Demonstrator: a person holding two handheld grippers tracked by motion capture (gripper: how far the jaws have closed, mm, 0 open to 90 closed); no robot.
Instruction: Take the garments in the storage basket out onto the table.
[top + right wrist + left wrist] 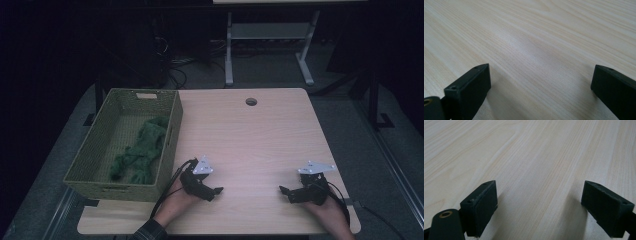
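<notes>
Item: green cloth (141, 150), crumpled, lying inside the woven green basket (93, 150) at the left edge of the desk (260, 135), well apart from both tools. Left gripper (216, 191) rested low over bare wood just right of the basket's near corner, jaws spread with nothing between them; the left gripper view showed both pads (484, 207) clear over woodgrain. Right gripper (284, 191) sat near the desk's right front, jaws likewise spread and empty, pads (471, 90) over bare wood. Risks, as I judged them: reaching into the basket, I could catch a jaw on the woven rim and drag or tip it off the desk edge, since it overhung at the left; a loose pinch might lift only a fold, letting the cloth slide back. Obscured: the room was dim, so the cloth's shape and layering were unclear, its near end hidden behind the basket wall; the floor cables beyond were barely legible.
</notes>
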